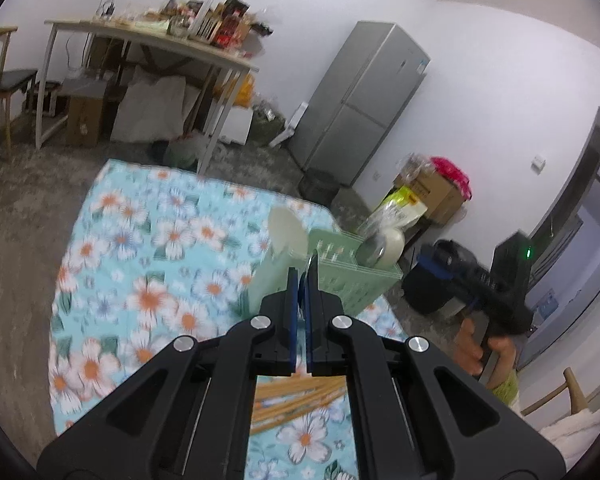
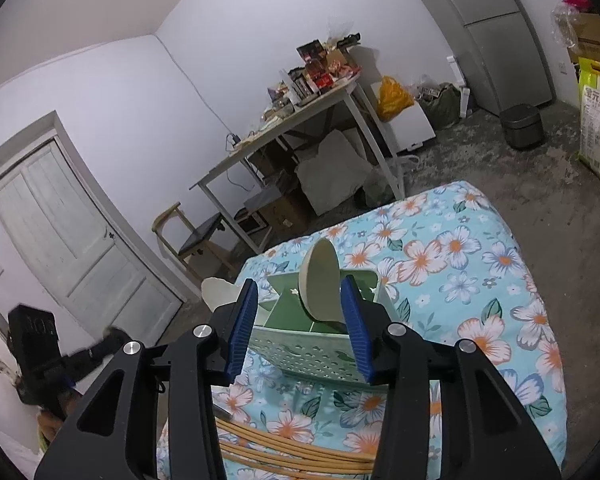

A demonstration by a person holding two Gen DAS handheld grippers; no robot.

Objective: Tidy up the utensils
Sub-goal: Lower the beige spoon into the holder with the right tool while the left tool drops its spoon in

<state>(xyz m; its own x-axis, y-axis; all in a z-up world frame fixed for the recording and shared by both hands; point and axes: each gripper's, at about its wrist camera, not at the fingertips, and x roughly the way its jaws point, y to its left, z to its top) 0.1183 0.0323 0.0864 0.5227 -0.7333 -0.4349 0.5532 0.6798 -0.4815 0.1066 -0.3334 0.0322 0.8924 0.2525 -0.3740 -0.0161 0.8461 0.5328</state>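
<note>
A pale green slotted utensil caddy [image 1: 340,280] [image 2: 308,348] stands on the floral tablecloth. A white spoon [image 1: 286,232] [image 2: 320,280] stands upright in it, bowl up. Another white rounded piece [image 1: 386,246] [image 2: 218,292] shows at the caddy's far side. My left gripper [image 1: 303,274] hangs just in front of the caddy, shut, with a thin grey metal utensil [image 1: 312,264] sticking up between its tips. My right gripper [image 2: 300,284] is open, its blue pads on either side of the white spoon and not pressing it. Several wooden chopsticks [image 1: 296,396] [image 2: 292,452] lie on the cloth under both grippers.
The table's floral cloth [image 1: 140,248] [image 2: 480,264] ends at the concrete floor. Beyond it are a cluttered desk [image 1: 152,40] [image 2: 300,120], a wooden chair [image 2: 196,240], a fridge [image 1: 360,100], cardboard boxes [image 1: 436,192], a dark bin [image 2: 522,126] and a white door [image 2: 72,240].
</note>
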